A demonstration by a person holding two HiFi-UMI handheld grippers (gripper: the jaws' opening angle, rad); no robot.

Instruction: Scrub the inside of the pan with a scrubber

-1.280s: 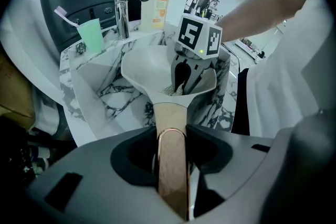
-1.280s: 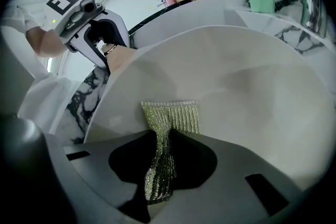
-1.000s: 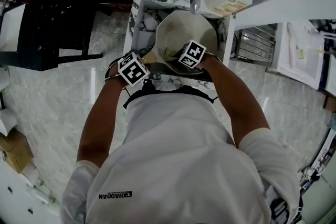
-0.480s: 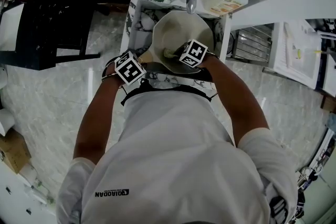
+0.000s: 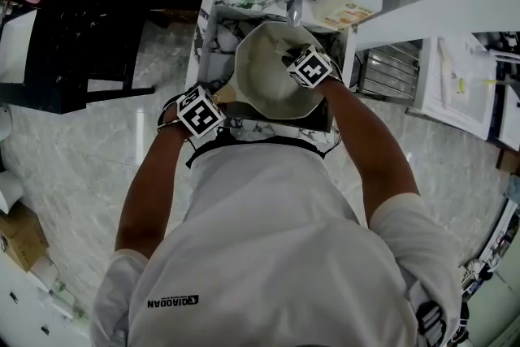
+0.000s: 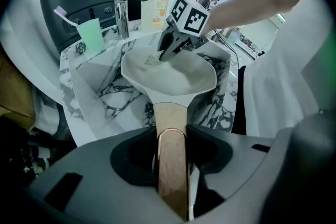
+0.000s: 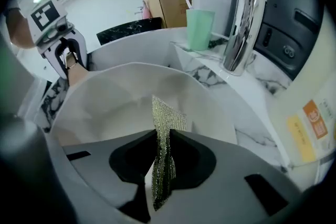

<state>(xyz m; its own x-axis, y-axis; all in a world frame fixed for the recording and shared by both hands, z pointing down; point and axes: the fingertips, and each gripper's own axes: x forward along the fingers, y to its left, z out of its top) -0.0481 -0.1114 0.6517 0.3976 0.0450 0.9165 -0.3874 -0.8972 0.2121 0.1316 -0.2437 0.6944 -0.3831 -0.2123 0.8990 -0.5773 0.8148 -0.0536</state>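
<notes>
Shifted farther in, the right gripper [image 5: 292,54] sits by the chrome tap [image 5: 294,0], inside the cream round pan [image 5: 264,85] over the marble sink [image 5: 213,28]. Its own view shows jaws pinching a silvery mesh scrubber [image 7: 167,123]; the left gripper [image 6: 172,165] view shows jaws clamping the tan handle [image 6: 169,118]

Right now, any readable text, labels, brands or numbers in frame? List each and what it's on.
"QIAODAN": shirt print, low on the person's white shirt, seen rotated.
Soap bottle: orange label print, too blurred to read.
Marker cubes: black-and-white square codes, no words.
Papers at the head view's right edge: too small to read.
</notes>
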